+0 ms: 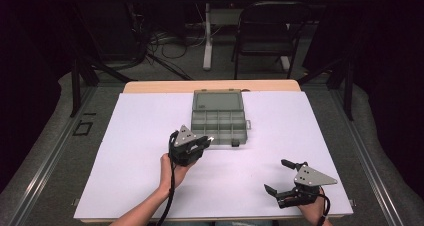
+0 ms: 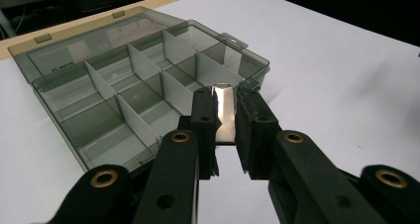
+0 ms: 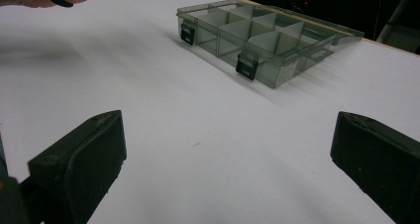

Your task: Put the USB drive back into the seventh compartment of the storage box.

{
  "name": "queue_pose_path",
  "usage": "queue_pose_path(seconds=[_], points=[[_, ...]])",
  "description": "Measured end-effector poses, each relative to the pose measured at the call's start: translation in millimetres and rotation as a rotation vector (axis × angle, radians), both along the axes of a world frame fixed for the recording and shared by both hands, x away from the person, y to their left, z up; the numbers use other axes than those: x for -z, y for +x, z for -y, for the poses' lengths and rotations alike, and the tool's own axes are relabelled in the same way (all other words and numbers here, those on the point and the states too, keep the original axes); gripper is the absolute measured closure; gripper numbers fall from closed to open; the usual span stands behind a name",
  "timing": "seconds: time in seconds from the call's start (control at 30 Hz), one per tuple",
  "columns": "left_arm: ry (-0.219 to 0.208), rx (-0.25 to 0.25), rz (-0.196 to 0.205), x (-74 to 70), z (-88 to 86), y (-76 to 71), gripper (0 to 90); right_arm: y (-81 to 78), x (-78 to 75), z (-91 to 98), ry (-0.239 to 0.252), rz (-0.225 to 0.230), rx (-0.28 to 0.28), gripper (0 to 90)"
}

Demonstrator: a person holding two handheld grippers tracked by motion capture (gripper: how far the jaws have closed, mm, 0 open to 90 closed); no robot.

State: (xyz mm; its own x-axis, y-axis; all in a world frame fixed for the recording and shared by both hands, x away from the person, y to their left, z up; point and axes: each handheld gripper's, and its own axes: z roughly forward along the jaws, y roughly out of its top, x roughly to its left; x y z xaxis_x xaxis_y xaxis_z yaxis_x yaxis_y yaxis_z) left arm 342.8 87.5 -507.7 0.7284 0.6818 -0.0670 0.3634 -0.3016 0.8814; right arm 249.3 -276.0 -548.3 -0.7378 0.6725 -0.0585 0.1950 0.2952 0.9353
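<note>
Right, my left gripper (image 2: 225, 116) is clamped on a small shiny metal piece (image 2: 222, 112), pinched upright between the pads, and it sits just above the near edge of the open compartment box (image 2: 143, 80). The box rests toward the far middle of the white surface (image 1: 140, 136), lid laid flat behind it, and the cells I can see look empty. My right gripper (image 1: 281, 178) stands wide apart with nothing between its jaws, parked low at the near right, well away from the box.

As I judge it, the step is to drop the piece into one of the near cells. I would carry it forward past the front wall and centre it between two dividers. Then I'd lower it until it is inside the cell before spreading the jaws. If I let go too soon, it could catch a divider and bounce out.
</note>
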Motion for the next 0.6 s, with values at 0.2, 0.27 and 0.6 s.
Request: queue_pose_path(seconds=[0.2, 0.27, 0.6], points=[[-0.003, -0.006, 0.002, -1.1, 2.9, 5.3, 78.6, -0.1, -0.1, 0.1, -0.001, 0.000, 0.001, 0.1], [-0.005, -0.008, 0.005, -1.7, 4.2, 6.9, 78.6, -0.1, -0.1, 0.1, -0.002, 0.000, 0.000, 0.1], [0.000, -0.011, 0.010, -2.7, 9.9, 14.3, 78.6, -0.1, -0.1, 0.1, -0.002, 0.000, -0.001, 0.2]])
